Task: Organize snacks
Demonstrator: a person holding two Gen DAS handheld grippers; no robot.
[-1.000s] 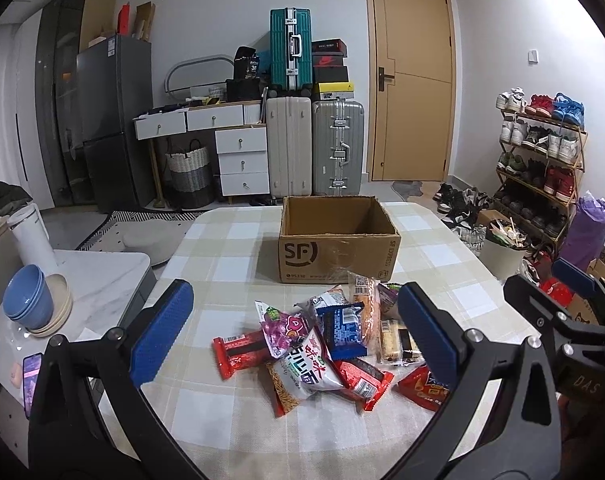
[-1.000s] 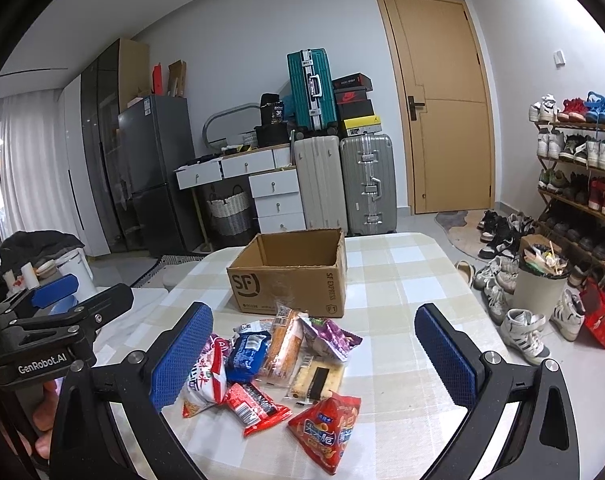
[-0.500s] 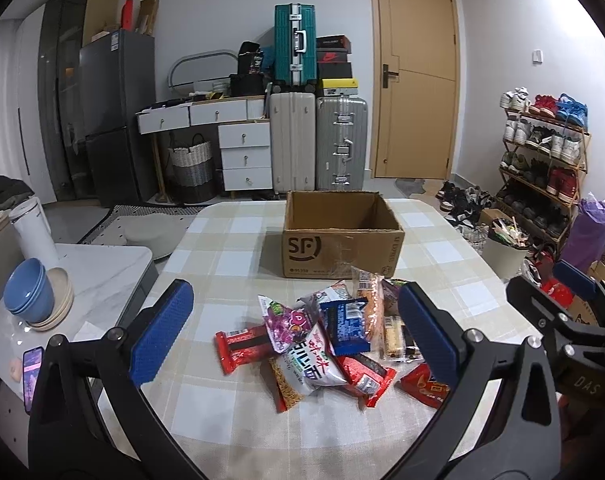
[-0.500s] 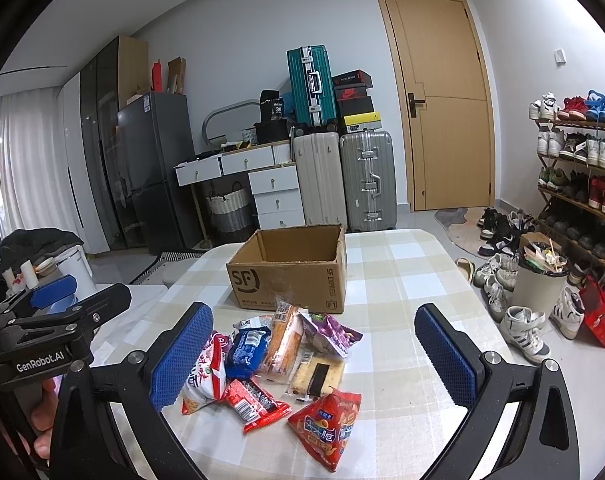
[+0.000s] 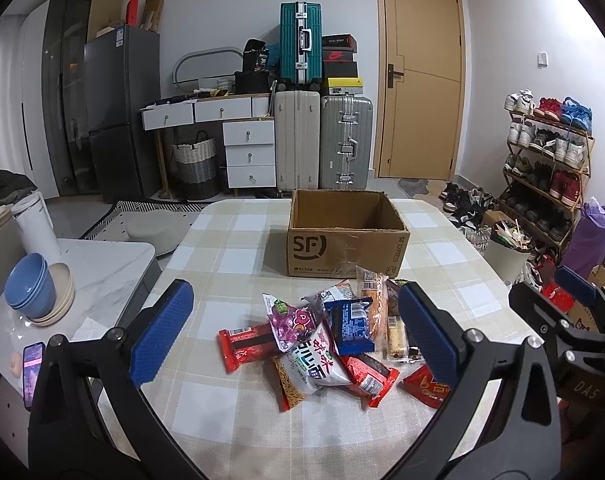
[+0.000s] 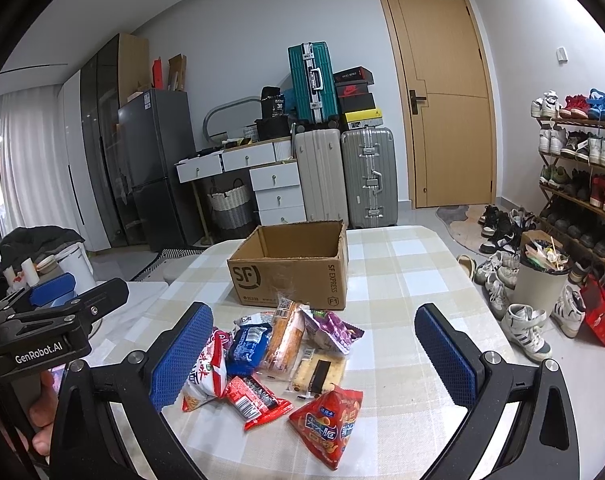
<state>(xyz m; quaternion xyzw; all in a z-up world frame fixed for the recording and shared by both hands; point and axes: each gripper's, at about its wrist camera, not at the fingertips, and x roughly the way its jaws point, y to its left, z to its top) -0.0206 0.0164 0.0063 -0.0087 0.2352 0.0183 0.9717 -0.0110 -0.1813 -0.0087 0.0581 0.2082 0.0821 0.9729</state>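
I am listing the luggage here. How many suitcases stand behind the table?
3: a white suitcase and a silver suitcase side by side on the floor, and a teal suitcase on top. More may be hidden.

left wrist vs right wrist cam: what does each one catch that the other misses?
Only left wrist: stacked blue bowls on the white marble side table, a lit phone, and the right hand-held gripper at the frame edge.

Only right wrist: the left hand-held gripper at the frame edge, with white curtains behind.

Both: open brown cardboard SF box on the checked tablecloth, with the snack packet pile in front of it. Both grippers are open.
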